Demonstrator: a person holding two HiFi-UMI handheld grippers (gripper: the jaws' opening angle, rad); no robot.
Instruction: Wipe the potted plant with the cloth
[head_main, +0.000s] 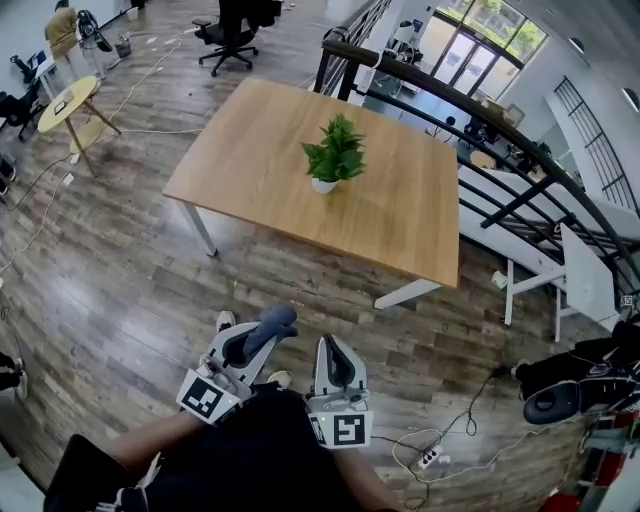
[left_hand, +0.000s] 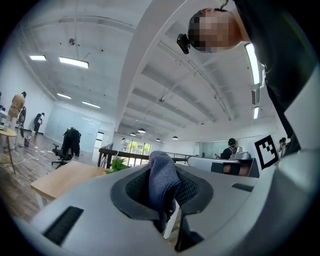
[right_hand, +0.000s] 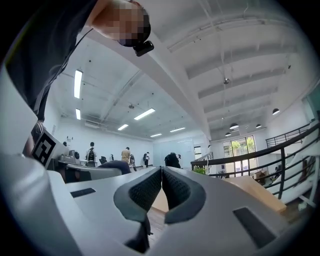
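Note:
A small green potted plant in a white pot stands near the middle of a wooden table, well ahead of both grippers. My left gripper is shut on a grey-blue cloth, which bulges out between its pads; the cloth fills the jaws in the left gripper view, with the plant far off behind it. My right gripper is shut with nothing in it; its pads meet in the right gripper view. Both grippers are held level, close to the person's body, over the wood floor.
The table has white legs and stands between me and a black railing. An office chair and a small round table are far left. Cables and a power strip lie on the floor at the right.

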